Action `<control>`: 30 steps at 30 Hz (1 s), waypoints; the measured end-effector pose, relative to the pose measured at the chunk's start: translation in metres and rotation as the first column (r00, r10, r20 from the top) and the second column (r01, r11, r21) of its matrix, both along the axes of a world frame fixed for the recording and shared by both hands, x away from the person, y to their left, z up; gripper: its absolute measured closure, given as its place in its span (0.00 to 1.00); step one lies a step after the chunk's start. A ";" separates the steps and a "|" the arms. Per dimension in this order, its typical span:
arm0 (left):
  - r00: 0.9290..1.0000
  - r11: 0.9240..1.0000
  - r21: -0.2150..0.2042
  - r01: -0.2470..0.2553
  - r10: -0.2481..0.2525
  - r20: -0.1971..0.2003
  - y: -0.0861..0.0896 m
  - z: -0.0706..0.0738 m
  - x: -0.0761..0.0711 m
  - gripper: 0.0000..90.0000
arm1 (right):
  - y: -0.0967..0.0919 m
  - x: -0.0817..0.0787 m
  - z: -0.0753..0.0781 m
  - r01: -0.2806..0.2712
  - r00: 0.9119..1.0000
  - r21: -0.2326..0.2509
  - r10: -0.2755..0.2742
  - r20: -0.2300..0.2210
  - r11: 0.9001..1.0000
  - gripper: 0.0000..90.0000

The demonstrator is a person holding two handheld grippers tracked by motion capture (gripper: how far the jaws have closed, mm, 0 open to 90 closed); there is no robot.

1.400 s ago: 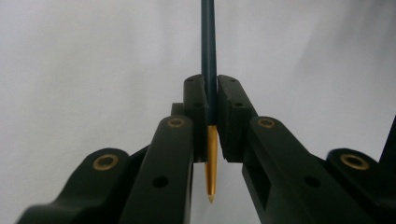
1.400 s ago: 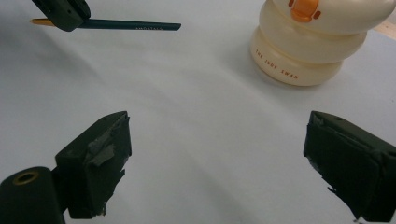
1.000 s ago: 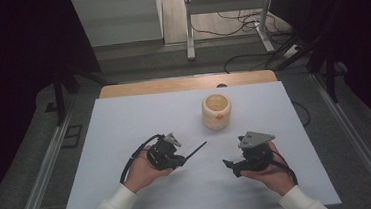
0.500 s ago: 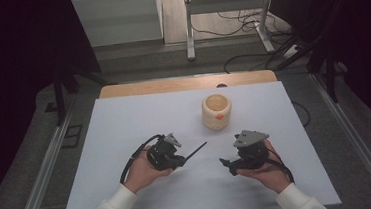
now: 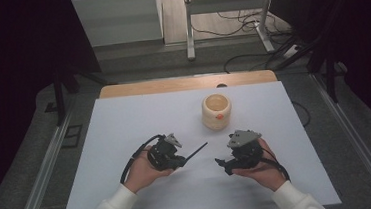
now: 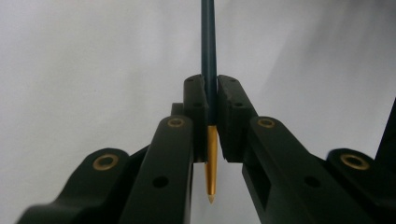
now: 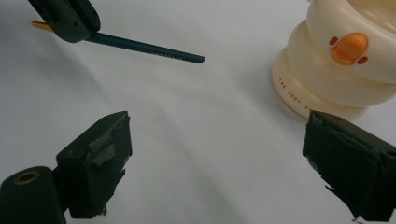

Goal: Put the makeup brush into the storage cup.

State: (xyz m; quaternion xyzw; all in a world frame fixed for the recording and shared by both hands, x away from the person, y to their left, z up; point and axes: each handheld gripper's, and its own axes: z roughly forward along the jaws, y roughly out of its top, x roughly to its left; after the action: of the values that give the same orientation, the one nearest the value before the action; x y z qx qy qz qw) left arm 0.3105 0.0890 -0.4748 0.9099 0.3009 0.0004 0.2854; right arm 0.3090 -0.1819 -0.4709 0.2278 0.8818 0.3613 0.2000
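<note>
Since the earlier frame your right hand-held gripper [image 5: 220,163] has drifted slightly toward 9 o'clock, jaws spread. Your left hand-held gripper [image 5: 181,160] pinches a dark-green pencil [image 5: 196,152] above the bench [image 5: 125,124], its free end pointing to 2 o'clock at the cream duck-faced cup [image 5: 216,111].

The pencil [image 6: 208,42] runs off the left gripper view's top edge — its far end uncut there; the cream holder [image 7: 345,60] is cropped at the right gripper view's top-right corner.
</note>
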 end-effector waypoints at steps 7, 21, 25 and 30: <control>1.000 1.000 0.000 0.007 -0.007 -0.002 -0.001 0.001 -0.001 0.93 | 0.004 0.001 -0.001 -0.010 1.000 -0.013 0.010 0.005 1.000 0.10; 0.999 0.999 0.022 0.033 -0.033 0.003 -0.007 0.003 0.000 0.93 | 0.009 0.003 0.002 -0.018 0.999 -0.026 0.019 0.026 0.999 0.11; 0.999 0.999 0.025 0.040 -0.040 0.007 -0.009 0.006 0.001 0.93 | 0.009 0.003 0.002 -0.019 0.999 -0.022 0.020 0.029 1.000 0.11; 0.999 0.998 0.032 0.051 -0.051 0.003 -0.013 0.007 0.003 0.93 | 0.008 0.003 0.004 -0.020 0.999 -0.027 0.021 0.037 0.999 0.13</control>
State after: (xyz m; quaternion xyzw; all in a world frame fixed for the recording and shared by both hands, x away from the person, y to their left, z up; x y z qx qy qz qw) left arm 0.3136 0.0764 -0.4677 0.9217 0.2771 -0.0005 0.2715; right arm 0.3119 -0.1735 -0.4673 0.2092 0.8851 0.3555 0.2157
